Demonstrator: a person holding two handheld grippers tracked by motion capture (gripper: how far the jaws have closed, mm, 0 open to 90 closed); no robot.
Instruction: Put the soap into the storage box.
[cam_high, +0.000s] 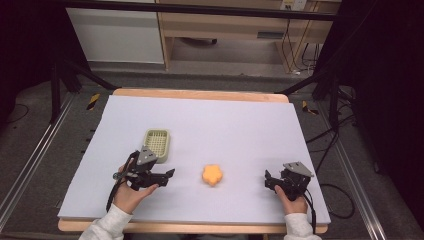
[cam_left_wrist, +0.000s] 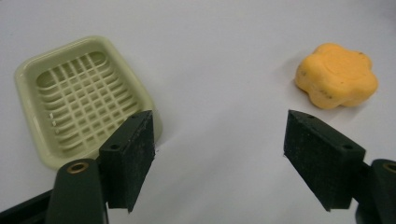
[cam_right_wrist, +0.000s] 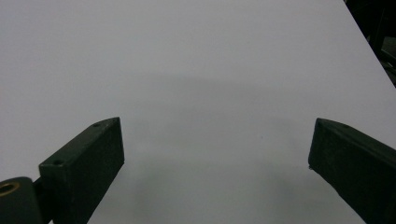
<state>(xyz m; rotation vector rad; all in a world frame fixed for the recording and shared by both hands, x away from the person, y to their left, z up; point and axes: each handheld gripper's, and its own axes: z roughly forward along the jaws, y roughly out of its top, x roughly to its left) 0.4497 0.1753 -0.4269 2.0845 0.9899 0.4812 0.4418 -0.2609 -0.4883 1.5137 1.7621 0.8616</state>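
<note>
Two open hand-held grippers low over the tabletop (cam_high: 240, 125), flanking an orange flower-shaped sponge (cam_high: 212, 174).

Nearest, left of the sponge: left hand-held gripper (cam_high: 169, 175), jaws spread wide and empty, aimed toward the sponge. Right of the sponge, well apart from it: right hand-held gripper (cam_high: 268, 180), jaws likewise apart, nothing between them but bare surface. Sponge itself flat on the tabletop, untouched. Farther back, left of the sponge: pale green slotted soap dish (cam_high: 157, 144), upright and empty, just behind the left hand-held gripper.

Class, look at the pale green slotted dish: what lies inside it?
Nothing lies in the dish; its slotted grid floor is bare. The orange flower-shaped sponge lies apart on the table. One jaw of the left gripper covers the dish's near corner, so that part cannot be checked.
</note>
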